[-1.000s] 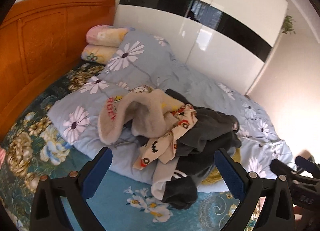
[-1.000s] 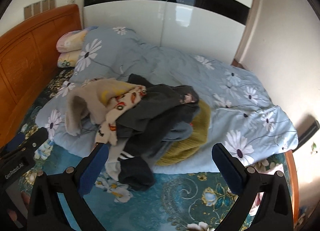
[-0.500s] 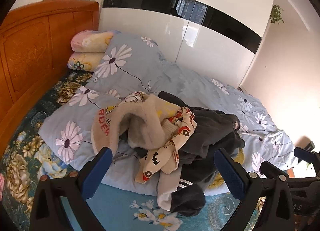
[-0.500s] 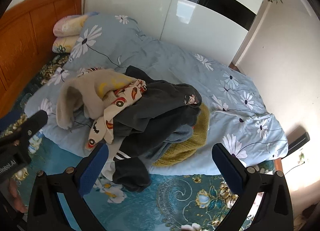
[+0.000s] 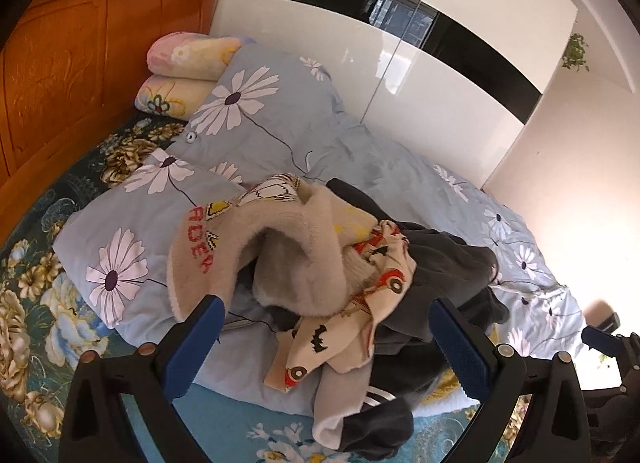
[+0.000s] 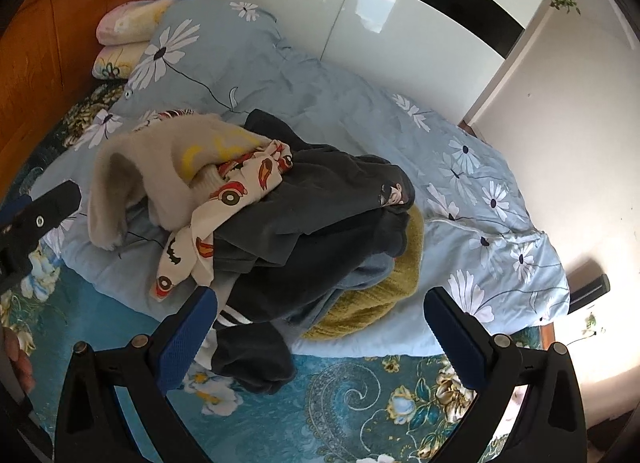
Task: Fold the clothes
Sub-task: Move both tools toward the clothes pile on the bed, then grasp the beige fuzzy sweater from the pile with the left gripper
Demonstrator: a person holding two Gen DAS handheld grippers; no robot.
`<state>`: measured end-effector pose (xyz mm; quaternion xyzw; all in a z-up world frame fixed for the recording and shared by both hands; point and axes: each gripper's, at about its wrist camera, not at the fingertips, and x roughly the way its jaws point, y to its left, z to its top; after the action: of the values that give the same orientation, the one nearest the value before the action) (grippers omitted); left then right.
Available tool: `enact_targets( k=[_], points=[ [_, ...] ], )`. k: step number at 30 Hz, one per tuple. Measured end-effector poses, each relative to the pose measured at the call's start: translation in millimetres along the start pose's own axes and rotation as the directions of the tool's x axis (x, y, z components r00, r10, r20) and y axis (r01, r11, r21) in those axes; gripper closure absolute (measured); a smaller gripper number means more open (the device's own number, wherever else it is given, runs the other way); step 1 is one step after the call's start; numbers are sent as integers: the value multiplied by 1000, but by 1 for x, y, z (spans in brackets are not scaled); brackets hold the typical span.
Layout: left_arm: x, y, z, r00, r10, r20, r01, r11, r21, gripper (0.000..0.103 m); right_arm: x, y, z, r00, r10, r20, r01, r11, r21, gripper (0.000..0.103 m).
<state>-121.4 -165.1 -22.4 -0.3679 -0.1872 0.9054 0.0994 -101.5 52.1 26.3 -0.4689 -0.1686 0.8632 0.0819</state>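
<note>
A heap of unfolded clothes lies on the bed. On top is a beige fleece garment with red letters, also in the right wrist view. Beside it lie a cream cartoon-print piece, dark grey garments and a mustard knit underneath. My left gripper is open and empty, above the near side of the heap. My right gripper is open and empty, above the heap's near edge.
A light blue daisy quilt covers the bed over a teal floral sheet. Pillows lie by the wooden headboard. A white and black wardrobe stands behind the bed.
Both grippers have moved closer to the clothes heap, which now looks larger in both views. The clothes have not moved. Both grippers stay open.
</note>
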Motion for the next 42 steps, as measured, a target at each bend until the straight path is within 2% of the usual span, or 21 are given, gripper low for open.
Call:
enact_targets(
  k=[8, 13, 23, 26, 29, 32, 33, 34, 35, 36, 37, 39, 42],
  points=[
    [50, 4, 6, 998, 43, -54, -41, 999, 34, 0, 40, 10, 18, 1000, -2, -23, 2, 1000, -19, 0],
    [82, 6, 6, 995, 41, -89, -40, 999, 22, 0, 66, 13, 24, 999, 8, -43, -10, 999, -34, 0],
    [142, 4, 19, 986, 101, -130, -96, 994, 47, 0, 103, 10, 28, 997, 30, -65, -31, 999, -24, 0],
    [161, 2, 25, 982, 127, -143, -121, 991, 54, 0, 110, 7, 25, 996, 45, -76, -46, 999, -16, 0],
    [179, 7, 33, 976, 155, -154, -153, 988, 24, 0, 114, 5, 20, 996, 47, -82, -50, 998, -28, 0],
    [193, 14, 37, 959, 216, -184, -220, 976, -2, 2, 116, 0, 14, 995, 52, -89, -55, 998, -36, 0],
    [196, 17, 39, 953, 231, -195, -239, 971, -18, 6, 117, -2, 12, 994, 54, -92, -57, 998, -37, 0],
    [196, 22, 42, 952, 230, -204, -243, 969, -42, 16, 117, -3, 10, 994, 53, -95, -57, 998, -38, 0],
    [195, 25, 44, 952, 221, -212, -239, 969, -66, 21, 117, -5, 8, 994, 52, -98, -56, 998, -39, 0],
    [194, 28, 47, 955, 199, -220, -225, 969, -99, 33, 116, -8, 5, 993, 53, -102, -57, 998, -39, 0],
    [192, 28, 49, 956, 188, -227, -215, 971, -102, 53, 115, -10, 3, 993, 53, -107, -58, 998, -40, 0],
    [188, 26, 54, 956, 166, -242, -196, 975, -106, 77, 112, -15, -2, 992, 54, -115, -59, 997, -41, 0],
    [166, 20, 67, 970, 112, -217, -138, 984, -109, 81, 104, -25, -12, 992, 45, -117, -51, 997, -49, 0]
  ],
)
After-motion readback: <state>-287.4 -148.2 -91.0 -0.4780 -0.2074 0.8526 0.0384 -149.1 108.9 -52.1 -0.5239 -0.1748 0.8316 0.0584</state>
